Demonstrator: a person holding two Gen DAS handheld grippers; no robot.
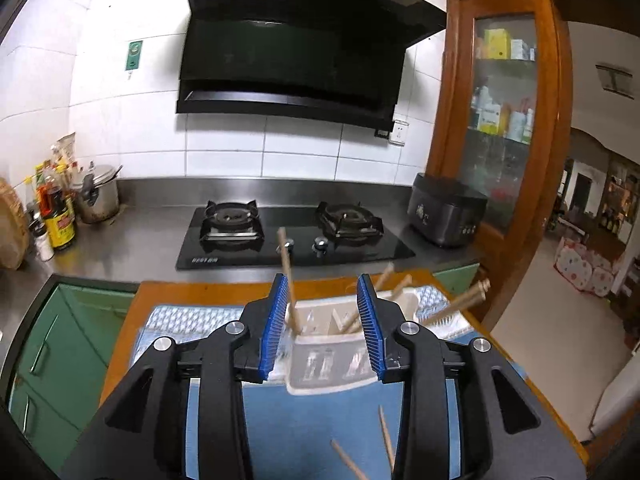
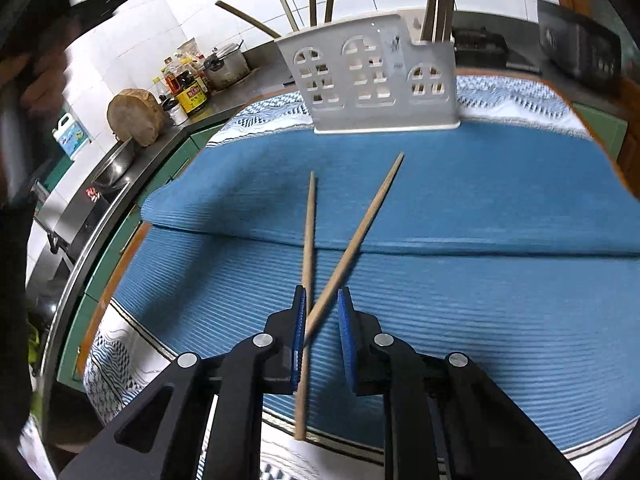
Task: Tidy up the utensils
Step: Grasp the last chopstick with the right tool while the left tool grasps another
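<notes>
A white utensil holder (image 1: 332, 344) with window-shaped cut-outs stands at the far end of a blue mat (image 1: 304, 420). My left gripper (image 1: 323, 284) hovers open just over its rim. One wooden chopstick (image 1: 289, 280) stands in the holder beside the left pad, and several more lean out to the right. In the right wrist view, two crossed chopsticks (image 2: 310, 220) (image 2: 360, 232) lie on the mat (image 2: 480, 200) in front of the holder (image 2: 372, 80). My right gripper (image 2: 322, 294) is low over their crossing, jaws narrow, the left pad touching one stick and the right pad clear.
A gas hob (image 1: 288, 236), a dark rice cooker (image 1: 444, 216), a pot (image 1: 100, 196) and sauce bottles (image 1: 60, 220) sit on the steel counter behind. A wooden cabinet (image 1: 504, 120) rises on the right. A round chopping block (image 2: 134, 118) stands left of the mat.
</notes>
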